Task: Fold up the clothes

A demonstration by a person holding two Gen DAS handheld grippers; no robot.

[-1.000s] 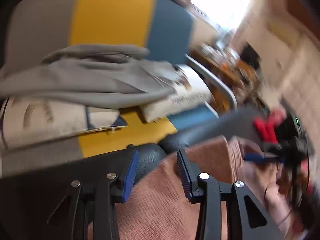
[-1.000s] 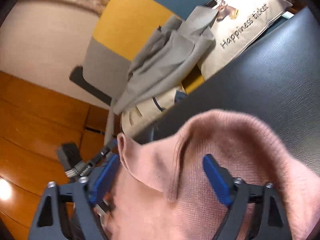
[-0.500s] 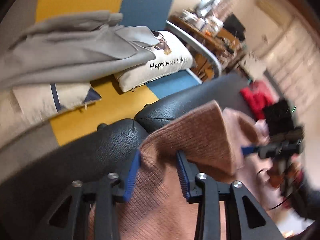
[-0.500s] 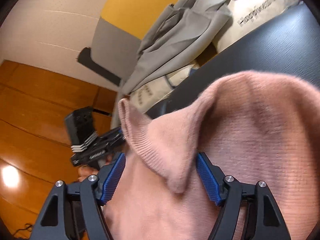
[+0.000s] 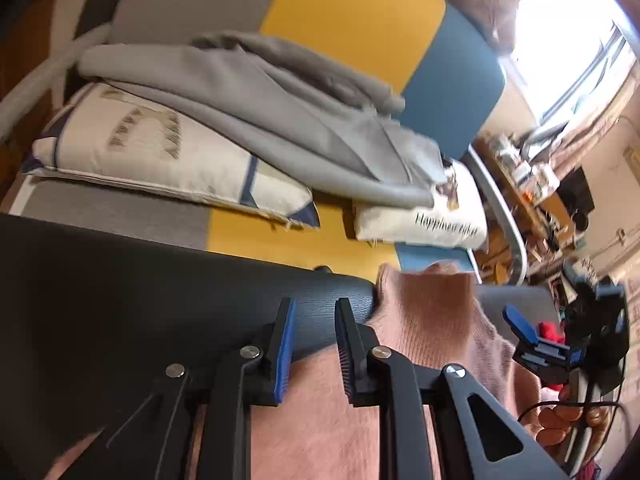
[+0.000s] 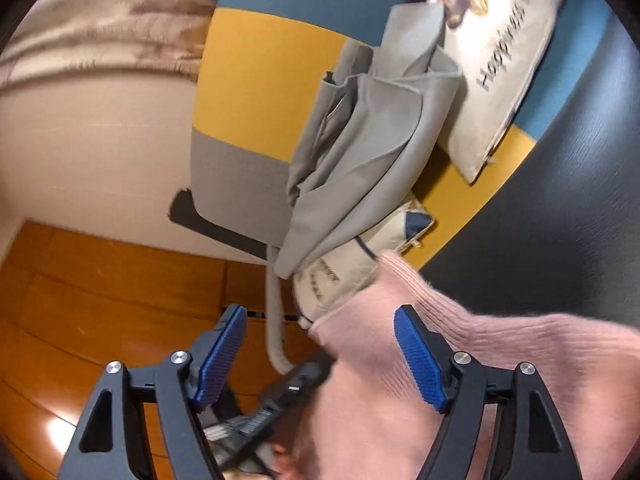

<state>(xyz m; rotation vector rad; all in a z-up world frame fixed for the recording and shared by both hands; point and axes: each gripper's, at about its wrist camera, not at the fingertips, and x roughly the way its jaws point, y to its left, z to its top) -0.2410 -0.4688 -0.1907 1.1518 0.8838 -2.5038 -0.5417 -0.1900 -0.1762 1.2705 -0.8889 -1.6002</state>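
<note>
Left gripper and right gripper both released, jaws apart over pink sweater draped on black cushion ahead.

A sofa with grey, yellow and blue panels held two cream cushions, one with navy trim and one lettered in black, with a grey garment draped across both, and a black leather surface lay before the sofa.
</note>
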